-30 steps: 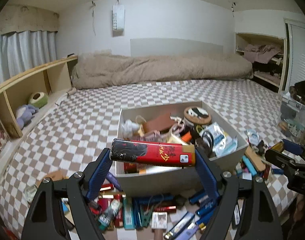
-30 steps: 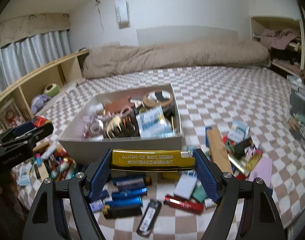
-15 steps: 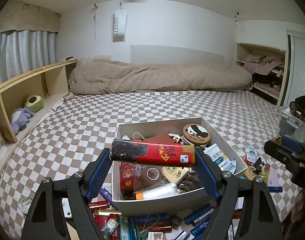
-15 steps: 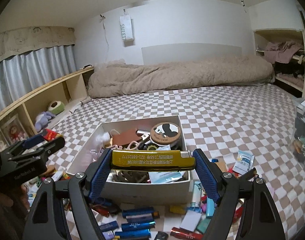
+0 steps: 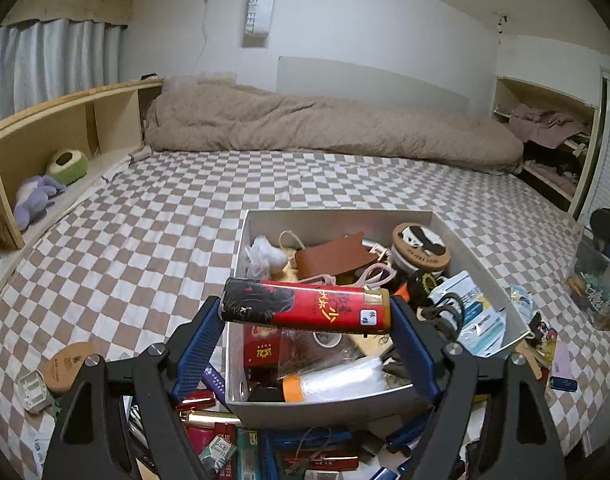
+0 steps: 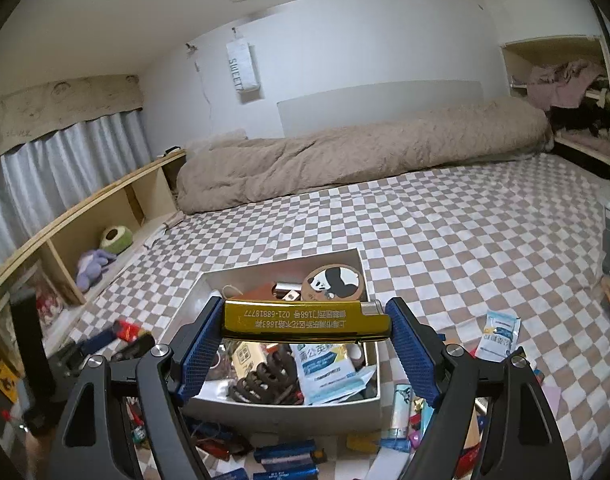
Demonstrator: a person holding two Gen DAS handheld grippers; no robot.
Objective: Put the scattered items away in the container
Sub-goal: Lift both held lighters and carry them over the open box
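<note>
Our left claw (image 5: 307, 312) is clamped on a red lighter (image 5: 305, 310), held crosswise by its two ends between the blue pads (image 5: 197, 342). Our right claw (image 6: 305, 322) grips a gold lighter (image 6: 305, 320) the same way, end to end, its printed text upside down to us. Both lighters hang in the air above the near part of the grey box (image 5: 329, 216), the container that rests on the checkered bed (image 5: 145, 232). Inside the box we see a round panda tin (image 6: 333, 280) at the far right corner, a brown leather piece (image 5: 333, 254) beside it, a black hair clip (image 6: 265, 380) near the front wall and white-and-blue packets (image 6: 329, 372) to its right. In front of the box more lighters (image 6: 285, 456) lie scattered on the bed, and a packet (image 6: 499, 336) lies to the box's right. Well beyond the box a beige duvet (image 5: 325, 128) lies bunched along the wall.
</note>
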